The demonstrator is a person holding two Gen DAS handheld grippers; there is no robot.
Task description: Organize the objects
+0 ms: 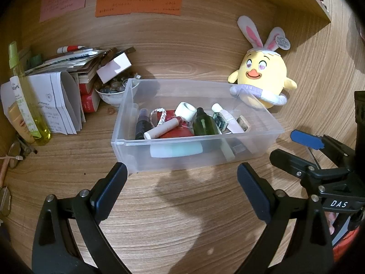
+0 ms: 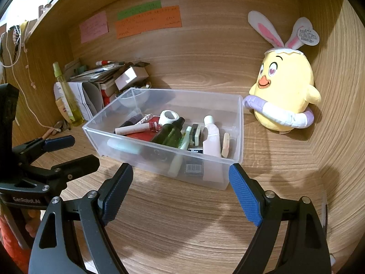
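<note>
Inside clear bin (image 2: 237, 123), green bottle (image 2: 170, 132), tape roll (image 2: 168, 115), pink tube (image 2: 212, 139)

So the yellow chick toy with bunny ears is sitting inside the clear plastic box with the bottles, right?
Not quite. The yellow chick toy sits outside the clear plastic box, on the wooden surface beside its far right corner, as the right wrist view shows. The bottles, like the dark green one, are indeed inside.
</note>
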